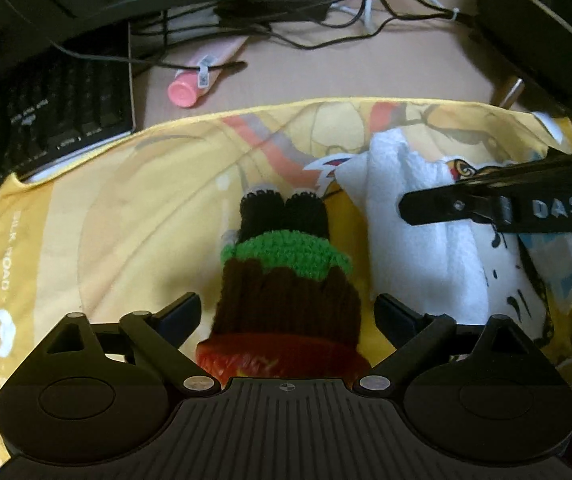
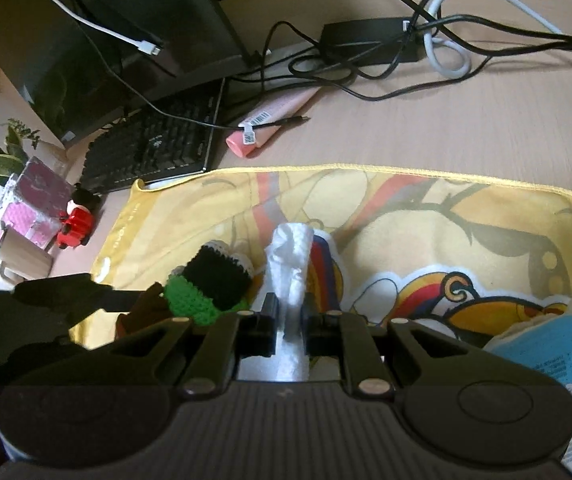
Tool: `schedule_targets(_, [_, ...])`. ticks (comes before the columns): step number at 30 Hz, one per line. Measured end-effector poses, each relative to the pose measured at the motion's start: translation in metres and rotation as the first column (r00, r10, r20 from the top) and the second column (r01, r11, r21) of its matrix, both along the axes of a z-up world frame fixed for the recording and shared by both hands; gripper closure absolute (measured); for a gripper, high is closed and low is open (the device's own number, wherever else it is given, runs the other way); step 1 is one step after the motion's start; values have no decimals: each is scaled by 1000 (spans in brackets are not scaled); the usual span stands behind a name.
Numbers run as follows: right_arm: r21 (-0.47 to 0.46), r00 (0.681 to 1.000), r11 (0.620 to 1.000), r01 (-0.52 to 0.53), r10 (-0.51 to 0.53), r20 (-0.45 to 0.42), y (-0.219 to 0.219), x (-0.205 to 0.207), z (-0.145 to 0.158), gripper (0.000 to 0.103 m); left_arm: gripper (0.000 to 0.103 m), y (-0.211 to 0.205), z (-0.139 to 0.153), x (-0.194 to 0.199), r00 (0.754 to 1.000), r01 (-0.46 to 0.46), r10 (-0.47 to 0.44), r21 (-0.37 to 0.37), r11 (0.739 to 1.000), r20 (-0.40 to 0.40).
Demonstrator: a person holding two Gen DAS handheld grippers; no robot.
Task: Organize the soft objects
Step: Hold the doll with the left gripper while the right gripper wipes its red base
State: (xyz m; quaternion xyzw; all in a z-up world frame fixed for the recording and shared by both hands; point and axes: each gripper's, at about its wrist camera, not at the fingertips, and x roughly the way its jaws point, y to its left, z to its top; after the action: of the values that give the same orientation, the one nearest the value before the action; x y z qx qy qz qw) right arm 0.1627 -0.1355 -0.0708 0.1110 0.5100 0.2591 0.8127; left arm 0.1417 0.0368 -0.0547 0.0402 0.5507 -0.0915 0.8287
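Tissue (image 2: 292, 264) is what we have in hand: a crumpled white wad, pinched between the two fingers of our right tongs (image 2: 290, 320), which are pressed together on its lower part while its top stands up past the tips. In the left wrist view the same white wad spreads over the right half of the yellow printed cloth (image 1: 98, 216), with the right tongs reaching across it from the cloth's right edge.

Just beside it, toward the cloth's middle, lies the crocheted doll (image 1: 282, 272): brown body, green band, two black legs pointing to the cloth's far edge, a red part nearest us. Our left tongs (image 1: 288, 316) are spread wide, one finger on each side of the brown body; we cannot tell whether either finger touches the yarn.

A blue-and-white packet (image 2: 546, 360) sits at the cloth's near right corner. Beyond the cloth's far edge, on the surface (image 2: 446, 120), are a pink tube (image 2: 270, 124), a black keyboard (image 2: 154, 148), a tangle of cables, and farther left a small red figure (image 2: 76, 220).

We judge the step to be a two-handed gather: tissue gripped, doll bracketed but not gripped. Where the soft things are meant to go, the views do not show. Closing on the doll would call for a squeeze on the brown body, gentle enough that the yarn yields without slipping out.
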Motion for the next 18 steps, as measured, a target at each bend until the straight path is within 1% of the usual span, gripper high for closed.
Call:
schedule_targets(1, [1, 1000, 1000, -1, 1, 6, 0, -1, 1, 89, 31, 1, 0, 2, 1000, -8, 8, -6, 1000, -6])
schedule_targets(5, [11, 1000, 1000, 9, -9, 21, -5, 0, 5, 89, 33, 6, -1, 8, 999, -42, 41, -37, 998, -33])
schedule_targets(7, [21, 999, 999, 24, -24, 22, -10, 2, 6, 89, 34, 11, 1, 10, 996, -76, 70, -113, 991, -56])
schedule_targets(9, [35, 999, 999, 39, -40, 22, -15, 3, 8, 89, 34, 18, 5, 13, 991, -119, 101, -239, 964, -88])
schedule_targets(11, [52, 998, 997, 55, -56, 29, -20, 4, 12, 89, 34, 22, 10, 15, 987, -148, 114, -362, 920, -113])
schedule_targets(12, [61, 998, 996, 61, -63, 32, -22, 4, 14, 89, 34, 21, 10, 17, 986, -148, 104, -408, 901, -128])
schedule_targets(13, [66, 998, 996, 55, -57, 32, -22, 3, 14, 89, 34, 19, 9, 18, 985, -149, 97, -435, 888, -140])
schedule_targets(15, [78, 998, 996, 43, -46, 33, -21, 2, 15, 89, 33, 12, 2, 19, 984, -150, 97, -407, 901, -148])
schedule_targets(18, [96, 999, 995, 25, -29, 35, -20, -1, 15, 88, 27, 4, -7, 21, 982, -152, 99, -367, 918, -159])
